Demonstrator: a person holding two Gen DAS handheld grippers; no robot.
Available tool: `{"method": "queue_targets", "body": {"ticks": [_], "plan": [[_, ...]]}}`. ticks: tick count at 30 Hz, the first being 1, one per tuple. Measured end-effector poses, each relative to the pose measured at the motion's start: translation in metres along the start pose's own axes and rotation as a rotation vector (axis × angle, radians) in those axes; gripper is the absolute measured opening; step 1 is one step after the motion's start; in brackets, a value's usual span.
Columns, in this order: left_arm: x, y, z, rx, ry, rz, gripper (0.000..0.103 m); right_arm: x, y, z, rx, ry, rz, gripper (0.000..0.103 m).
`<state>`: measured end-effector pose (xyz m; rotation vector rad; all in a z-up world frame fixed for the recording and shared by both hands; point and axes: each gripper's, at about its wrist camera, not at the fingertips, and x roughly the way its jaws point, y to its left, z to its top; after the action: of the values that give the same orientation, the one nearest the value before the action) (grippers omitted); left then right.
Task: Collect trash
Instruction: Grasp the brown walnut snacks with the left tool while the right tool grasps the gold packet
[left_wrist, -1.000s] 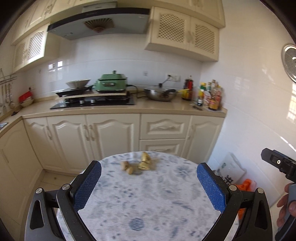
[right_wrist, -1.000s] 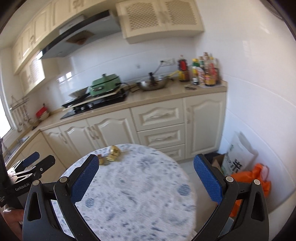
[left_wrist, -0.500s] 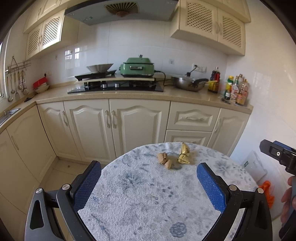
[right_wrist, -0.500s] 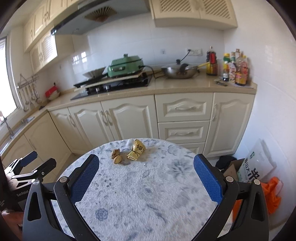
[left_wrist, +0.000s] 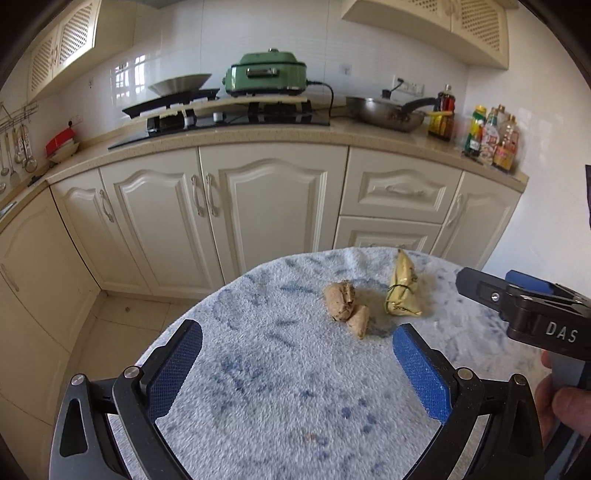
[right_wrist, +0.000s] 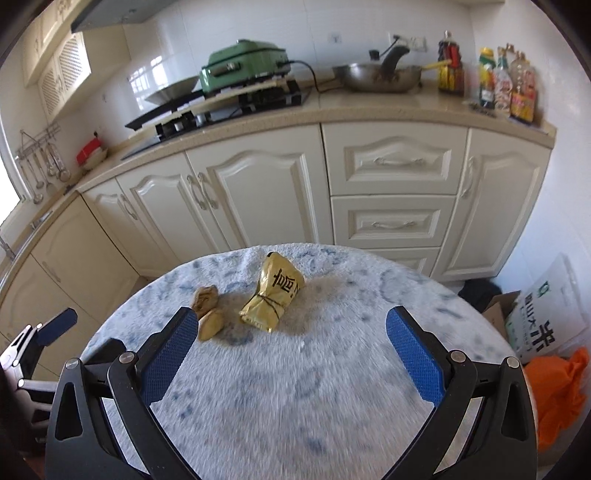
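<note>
A green electric pot (left_wrist: 271, 72) and wok (left_wrist: 384, 112) on the counter (left_wrist: 258, 136).

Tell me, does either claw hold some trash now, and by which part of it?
Nothing is held. The left claw and right claw are both open above the table; the yellow packet and brown scraps lie untouched.

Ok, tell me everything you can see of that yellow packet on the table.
The yellow packet looks like crinkled, glossy foil or plastic, printed with dark characters and cinched by a thin dark tie near its lower end. It lies tilted on the fluffy blue-and-white tablecloth, propped up at its far end, just right of two crumpled brown wads and apparently apart from them. Neither gripper touches it.
</note>
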<state>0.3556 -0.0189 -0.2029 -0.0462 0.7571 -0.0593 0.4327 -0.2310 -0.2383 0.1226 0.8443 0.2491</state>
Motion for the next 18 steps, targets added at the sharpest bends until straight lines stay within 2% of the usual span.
{"method": "queue_targets", "body": {"ticks": [8,10,11,12,18], "plan": [[0.060,0.002,0.019,0.009,0.037,0.013,0.102,0.062,0.009,0.016,-0.018,0.076,0.022,0.084],[0.069,0.003,0.021,0.009,0.045,0.016,0.102,0.080,0.017,0.017,-0.056,0.115,0.024,0.072],[0.073,0.002,0.021,0.009,0.049,0.015,0.102,0.087,0.020,0.016,-0.076,0.137,0.024,0.053],[0.077,0.002,0.023,0.011,0.052,0.012,0.102,0.091,0.021,0.012,-0.092,0.153,0.022,0.044],[0.099,-0.012,0.021,0.057,0.063,-0.003,0.102,0.073,0.001,-0.007,-0.067,0.129,0.074,0.036]]}}
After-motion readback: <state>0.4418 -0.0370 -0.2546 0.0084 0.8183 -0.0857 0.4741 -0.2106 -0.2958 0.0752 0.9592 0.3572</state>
